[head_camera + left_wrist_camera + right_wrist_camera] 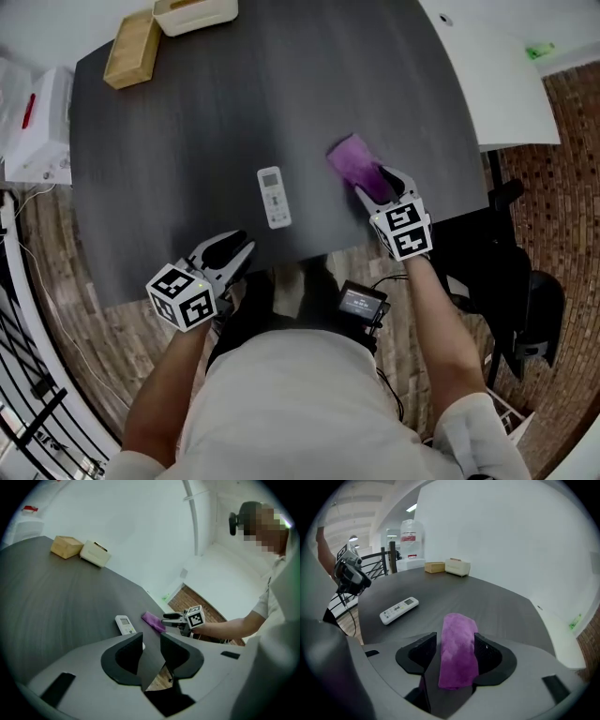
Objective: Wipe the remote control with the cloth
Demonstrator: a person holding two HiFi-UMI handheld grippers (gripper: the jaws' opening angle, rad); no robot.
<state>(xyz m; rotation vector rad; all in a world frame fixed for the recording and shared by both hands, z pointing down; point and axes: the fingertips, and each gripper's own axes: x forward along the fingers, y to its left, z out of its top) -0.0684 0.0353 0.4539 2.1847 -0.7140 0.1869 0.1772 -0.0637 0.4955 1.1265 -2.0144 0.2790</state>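
Observation:
The white remote control [274, 196] lies face up near the front edge of the dark table [187, 141]. A purple cloth [355, 163] rests on the table to its right. My right gripper [378, 188] is lowered over the cloth's near end, jaws wide, and the cloth [458, 648] lies between them, brushing the right jaw with a gap at the left one. My left gripper [229, 247] hovers at the table's front edge, short of the remote [124, 624], its jaws a little apart with nothing between them. The left gripper view shows the right gripper [171, 619] beside the cloth [153, 620].
A wooden box [133, 49] and a white box [195, 14] stand at the table's far left corner. A white table [497, 80] adjoins on the right, with a black chair [525, 291] below it. A white appliance [37, 122] stands to the left.

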